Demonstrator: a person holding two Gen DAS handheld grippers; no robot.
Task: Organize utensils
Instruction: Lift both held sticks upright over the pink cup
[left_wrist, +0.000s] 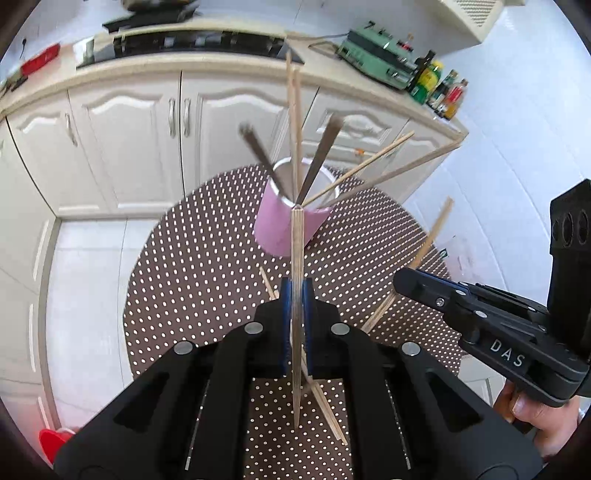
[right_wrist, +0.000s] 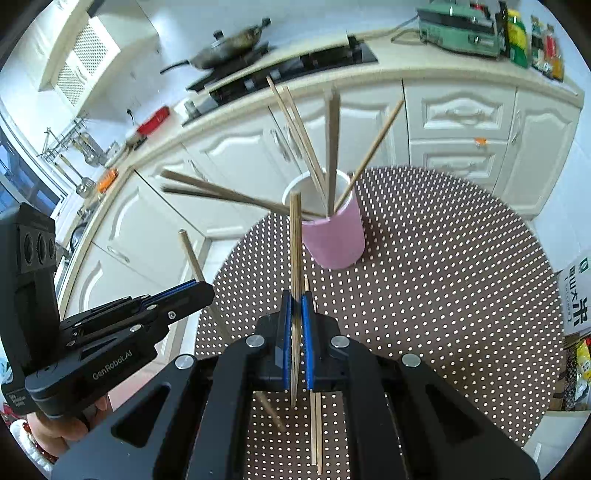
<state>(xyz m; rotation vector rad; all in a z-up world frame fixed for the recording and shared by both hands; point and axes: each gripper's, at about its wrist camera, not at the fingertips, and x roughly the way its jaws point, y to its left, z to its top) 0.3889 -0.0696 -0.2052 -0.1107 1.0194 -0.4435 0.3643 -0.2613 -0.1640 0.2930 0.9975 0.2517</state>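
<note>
Each claw, left (left_wrist: 296, 325) and right (right_wrist: 295, 339), is clamped on one chopstick (left_wrist: 296, 295), the pink cup (left_wrist: 280, 229) at twelve o'clock. Light, stiff, slippery sticks; I'd pinch mid-shaft.

Black grippers (left_wrist: 296, 325) with blue pads (right_wrist: 306, 332), silver screws.

A wooden chopstick (right_wrist: 295, 266) is clamped upright between the blue-padded fingers (right_wrist: 283, 343) of the right gripper (right_wrist: 295, 339). Beyond it, a pink cup (right_wrist: 334, 240) is seen standing on the dotted brown surface (right_wrist: 443, 277), with several chopsticks (right_wrist: 332, 147) fanned out of it. More chopsticks (right_wrist: 316, 428) lie flat on the surface below the fingers. At left, the left gripper (right_wrist: 192, 291) is seen with another chopstick (right_wrist: 192, 258) pinched in it.
</note>
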